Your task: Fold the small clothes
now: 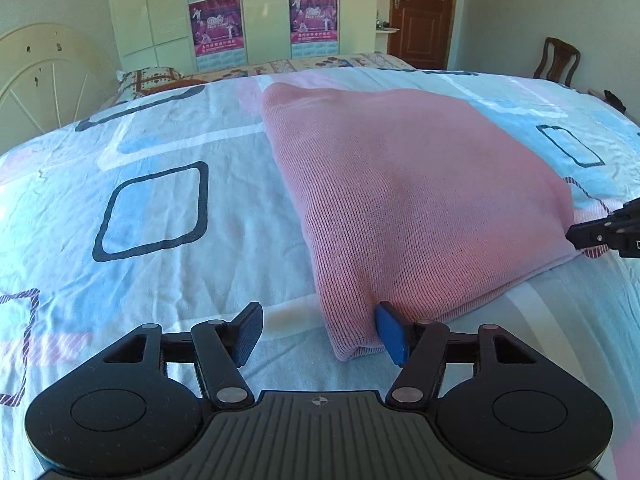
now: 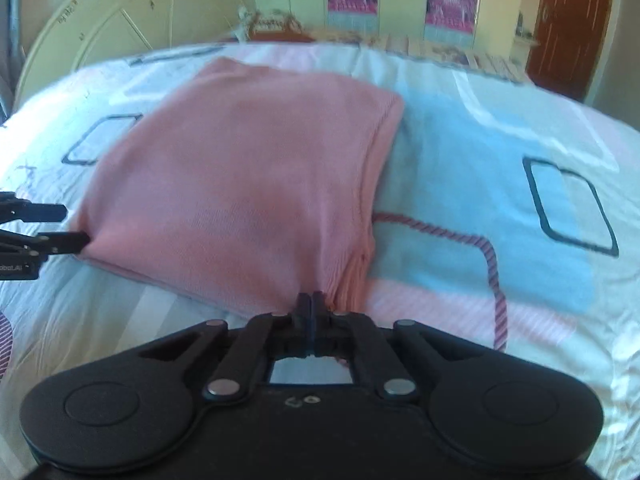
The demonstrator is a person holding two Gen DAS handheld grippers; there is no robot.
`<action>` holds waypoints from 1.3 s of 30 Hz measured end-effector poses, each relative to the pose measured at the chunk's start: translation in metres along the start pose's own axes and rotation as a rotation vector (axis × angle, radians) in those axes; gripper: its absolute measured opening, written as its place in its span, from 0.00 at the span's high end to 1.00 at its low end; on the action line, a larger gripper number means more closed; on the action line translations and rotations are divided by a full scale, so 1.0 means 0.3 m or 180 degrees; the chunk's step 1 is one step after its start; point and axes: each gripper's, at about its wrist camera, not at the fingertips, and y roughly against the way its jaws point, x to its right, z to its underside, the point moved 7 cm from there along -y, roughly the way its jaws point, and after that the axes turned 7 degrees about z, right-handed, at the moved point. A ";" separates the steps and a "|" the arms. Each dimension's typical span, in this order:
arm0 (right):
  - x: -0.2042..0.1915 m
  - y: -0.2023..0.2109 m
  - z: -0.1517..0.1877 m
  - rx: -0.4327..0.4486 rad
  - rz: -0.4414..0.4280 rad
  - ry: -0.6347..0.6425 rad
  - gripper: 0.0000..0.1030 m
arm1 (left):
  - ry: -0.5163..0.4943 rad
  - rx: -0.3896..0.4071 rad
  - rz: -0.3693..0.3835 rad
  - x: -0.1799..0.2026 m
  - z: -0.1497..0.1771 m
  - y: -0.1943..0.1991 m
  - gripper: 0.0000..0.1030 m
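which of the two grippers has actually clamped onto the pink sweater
The right gripper: its jaws are shut on the near right corner of the pink sweater. The left gripper is open, straddling the near left corner.

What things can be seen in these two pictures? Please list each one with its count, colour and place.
garment: one, pink knit, folded, lying on the bed
bed cover: one, white, blue and pink with dark square outlines, under the garment
headboard: one, cream, far left end of the bed
pillow: one, patterned, near the headboard
wardrobe: one, cream, against the far wall
posters: several, pink and purple, on the wardrobe doors
door: one, brown, right of the wardrobe
chair: one, dark wood, far right
left gripper: one, black with blue pads, open around the garment's near corner
right gripper: one, black, shut on the garment's other near corner
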 end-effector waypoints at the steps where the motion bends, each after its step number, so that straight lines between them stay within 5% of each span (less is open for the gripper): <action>1: -0.005 0.008 -0.006 -0.0015 -0.0001 0.0007 1.00 | -0.0007 -0.0001 -0.0013 0.002 0.000 0.001 0.40; 5: -0.007 0.068 -0.033 0.0229 -0.0033 -0.0027 0.96 | 0.0012 0.0012 -0.0034 0.003 0.006 0.000 0.40; 10: 0.006 0.008 0.004 -0.0034 -0.0084 -0.0016 0.99 | 0.0002 -0.0020 -0.0071 0.008 0.000 0.003 0.39; 11: 0.009 0.019 -0.005 -0.0013 -0.0112 -0.0045 0.96 | -0.0024 -0.0006 -0.0086 0.010 -0.002 0.008 0.30; 13: 0.029 0.059 -0.027 0.0156 -0.0194 -0.0198 0.75 | -0.0001 0.0069 -0.0123 0.008 -0.009 0.024 0.14; 15: 0.069 0.095 -0.052 0.0381 -0.0174 -0.0408 0.31 | 0.0140 0.0218 0.0075 0.006 -0.028 0.057 0.14; 16: 0.096 0.107 -0.067 0.0485 -0.0196 -0.0499 0.33 | 0.0240 0.0289 0.0161 -0.001 -0.042 0.069 0.14; 18: 0.143 0.095 -0.086 0.0467 -0.0338 -0.0710 0.53 | 0.0404 0.0383 0.0348 -0.020 -0.074 0.071 0.14; 22: 0.247 0.028 -0.142 0.0357 -0.0653 -0.1239 0.51 | 0.0898 0.0448 0.0709 -0.085 -0.145 0.008 0.14; 25: 0.297 -0.038 -0.180 0.0237 -0.0873 -0.1489 0.34 | 0.1217 0.0306 0.0875 -0.132 -0.173 -0.084 0.14; 28: 0.328 -0.127 -0.184 -0.0008 -0.1178 -0.1776 0.35 | 0.1518 0.0238 0.1086 -0.153 -0.183 -0.152 0.14; 32: 0.335 -0.209 -0.156 -0.0329 -0.1662 -0.2094 0.37 | 0.1565 0.0056 0.1190 -0.139 -0.183 -0.213 0.16; 39: 0.274 -0.279 -0.196 -0.0521 -0.1998 -0.2050 0.39 | 0.1526 -0.0119 0.1153 -0.122 -0.211 -0.279 0.17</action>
